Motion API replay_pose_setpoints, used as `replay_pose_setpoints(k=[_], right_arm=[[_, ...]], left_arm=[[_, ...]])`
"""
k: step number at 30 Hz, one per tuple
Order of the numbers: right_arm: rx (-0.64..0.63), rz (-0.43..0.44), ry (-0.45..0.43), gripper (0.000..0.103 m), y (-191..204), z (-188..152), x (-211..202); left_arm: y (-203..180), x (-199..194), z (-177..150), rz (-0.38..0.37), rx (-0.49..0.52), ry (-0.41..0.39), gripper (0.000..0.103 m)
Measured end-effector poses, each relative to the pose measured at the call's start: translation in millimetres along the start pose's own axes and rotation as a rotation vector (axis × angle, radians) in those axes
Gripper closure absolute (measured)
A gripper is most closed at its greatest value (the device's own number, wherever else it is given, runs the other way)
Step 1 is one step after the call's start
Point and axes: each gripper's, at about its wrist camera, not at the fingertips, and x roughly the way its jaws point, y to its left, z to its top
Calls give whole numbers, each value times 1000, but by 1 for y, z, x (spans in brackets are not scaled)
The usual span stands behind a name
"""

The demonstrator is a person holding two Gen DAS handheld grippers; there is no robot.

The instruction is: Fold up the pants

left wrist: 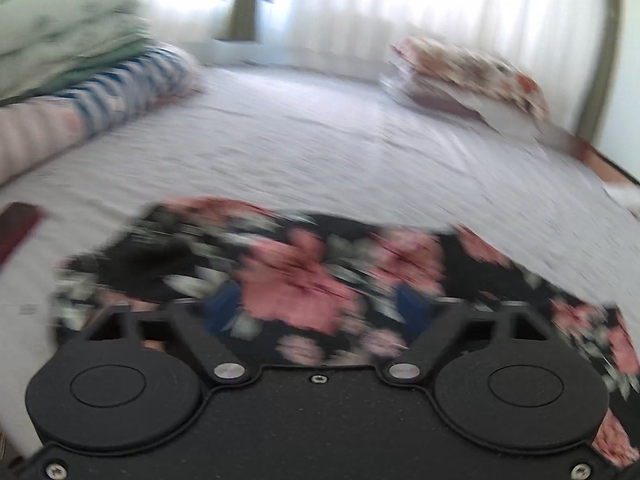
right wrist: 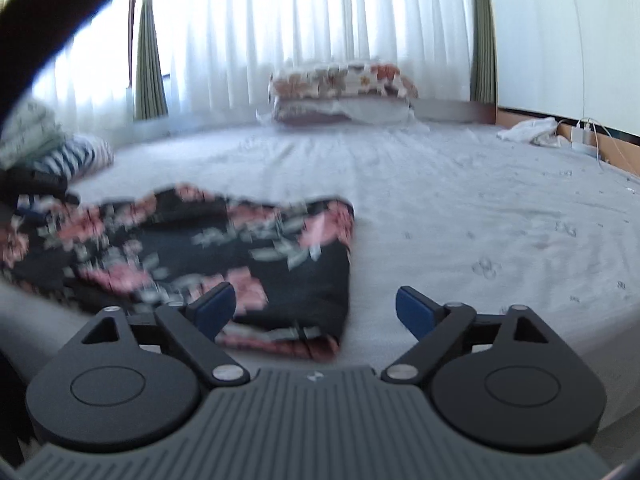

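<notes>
The pants [left wrist: 304, 276] are black with pink flowers and lie folded on the white bed sheet [left wrist: 340, 140]. In the left wrist view my left gripper [left wrist: 318, 308] is open just above them, its blue fingertips [left wrist: 222, 306] spread over the fabric. In the right wrist view the pants [right wrist: 224, 248] lie to the left, with their right edge between the fingers. My right gripper [right wrist: 316, 306] is open and empty at the pants' near right corner, its blue fingertips [right wrist: 414, 308] wide apart.
A floral pillow stack [right wrist: 344, 92] lies at the far end of the bed before white curtains. Folded striped and green bedding [left wrist: 80, 60] sits at the left. A white cloth and charger cable [right wrist: 560, 132] lie at the right edge. A dark red object [left wrist: 18, 228] lies at the left.
</notes>
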Motion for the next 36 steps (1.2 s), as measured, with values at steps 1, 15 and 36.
replay_pose_setpoints(k=[1, 15, 36], right_arm=[[10, -2, -14, 7, 3, 6, 3], [-60, -147, 118, 15, 57, -18, 98], [11, -123, -28, 14, 55, -5, 63]], left_arm=[[12, -3, 0, 24, -32, -21, 2], [127, 2, -24, 240, -340, 5, 2], [139, 31, -25, 159, -479, -3, 90]])
